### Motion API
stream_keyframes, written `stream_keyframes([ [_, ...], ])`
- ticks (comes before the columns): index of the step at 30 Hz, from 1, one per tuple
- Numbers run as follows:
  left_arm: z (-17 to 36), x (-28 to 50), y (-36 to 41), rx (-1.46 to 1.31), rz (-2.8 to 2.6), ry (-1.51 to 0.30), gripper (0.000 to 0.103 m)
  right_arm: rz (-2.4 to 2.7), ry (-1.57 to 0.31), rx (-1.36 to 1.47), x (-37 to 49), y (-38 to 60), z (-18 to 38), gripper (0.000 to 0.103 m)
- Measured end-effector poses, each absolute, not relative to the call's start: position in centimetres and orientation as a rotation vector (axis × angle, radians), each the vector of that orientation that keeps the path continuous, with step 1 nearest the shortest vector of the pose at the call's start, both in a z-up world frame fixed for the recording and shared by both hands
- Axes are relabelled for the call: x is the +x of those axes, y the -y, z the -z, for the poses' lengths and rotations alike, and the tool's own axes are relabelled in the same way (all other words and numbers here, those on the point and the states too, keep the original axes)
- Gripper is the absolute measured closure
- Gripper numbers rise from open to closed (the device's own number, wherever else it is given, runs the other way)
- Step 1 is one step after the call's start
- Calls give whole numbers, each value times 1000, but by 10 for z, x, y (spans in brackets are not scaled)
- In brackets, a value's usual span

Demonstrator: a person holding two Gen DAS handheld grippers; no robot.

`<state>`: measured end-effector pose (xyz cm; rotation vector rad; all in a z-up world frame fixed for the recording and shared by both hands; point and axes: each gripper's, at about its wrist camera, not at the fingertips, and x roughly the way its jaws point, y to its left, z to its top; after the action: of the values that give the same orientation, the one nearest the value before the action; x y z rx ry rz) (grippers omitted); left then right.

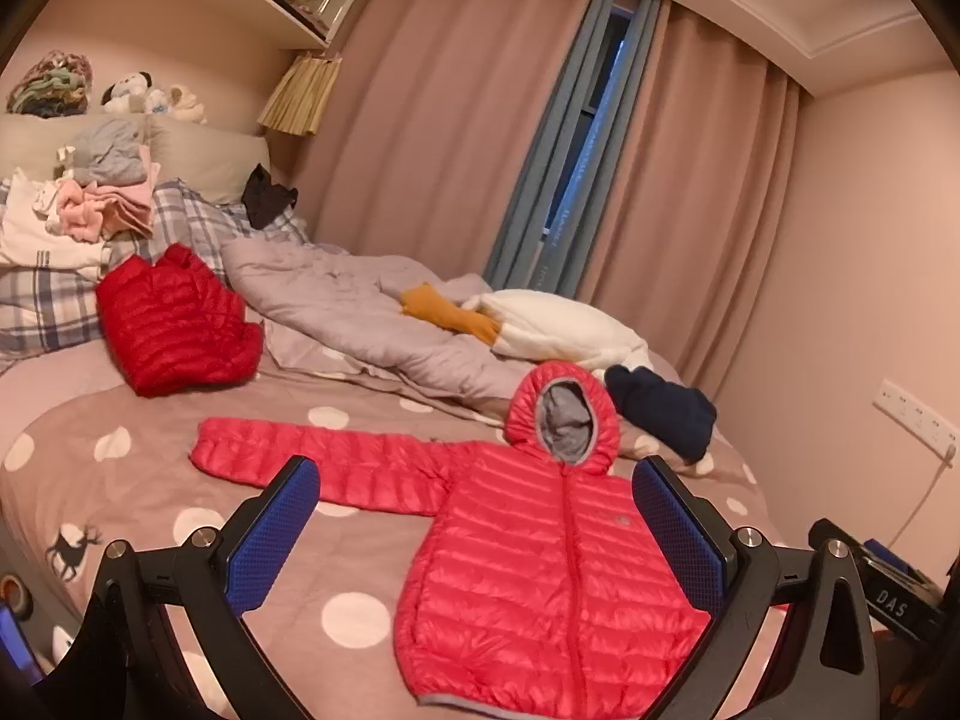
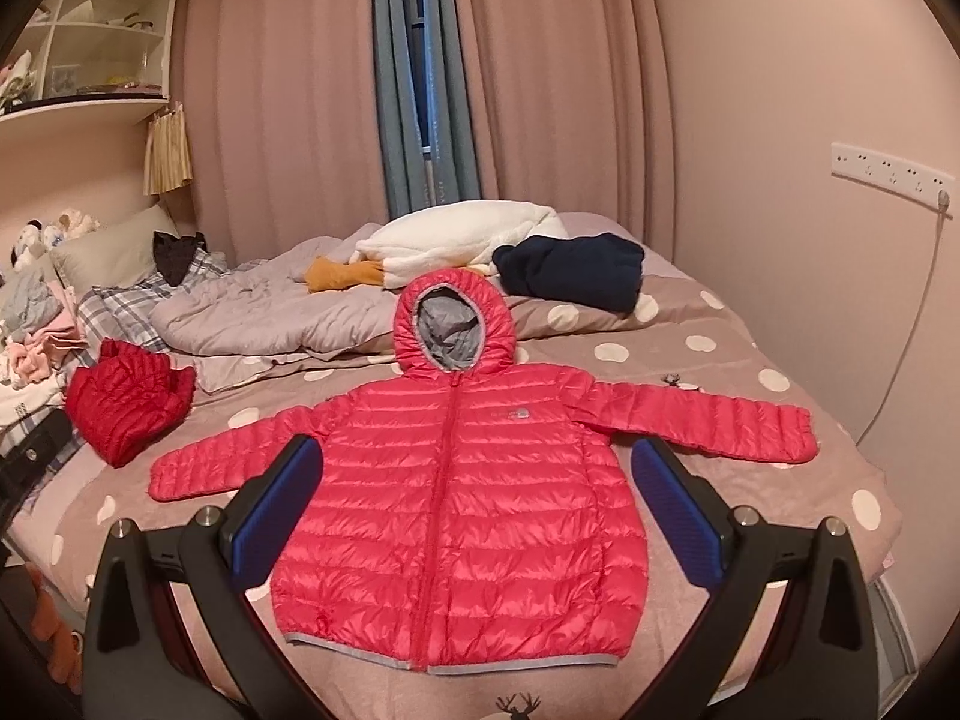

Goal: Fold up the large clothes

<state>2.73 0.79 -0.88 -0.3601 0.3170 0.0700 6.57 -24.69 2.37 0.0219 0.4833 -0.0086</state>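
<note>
A pink-red hooded puffer jacket lies flat and zipped on the dotted bedspread, front up, both sleeves spread out, hood with grey lining pointing to the far side. It also shows in the left wrist view, where only its left sleeve is visible. My left gripper is open and empty, held above the jacket's left half. My right gripper is open and empty, held above the jacket's chest. Neither touches the jacket.
A folded darker red puffer jacket lies at the left. A grey quilt, a white and orange plush and a folded navy garment lie beyond the hood. Stacked clothes and plaid pillows are at the headboard. A wall runs along the right.
</note>
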Motion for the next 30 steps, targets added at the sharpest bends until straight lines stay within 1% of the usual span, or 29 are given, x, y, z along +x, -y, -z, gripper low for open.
stream_keyframes([
  [8,12,28,-6,-358,-63,-342,0,-7,-482,36,66,252,-23,0],
  [30,11,25,2,-357,-43,-339,0,-1,-502,39,65,259,-17,0],
])
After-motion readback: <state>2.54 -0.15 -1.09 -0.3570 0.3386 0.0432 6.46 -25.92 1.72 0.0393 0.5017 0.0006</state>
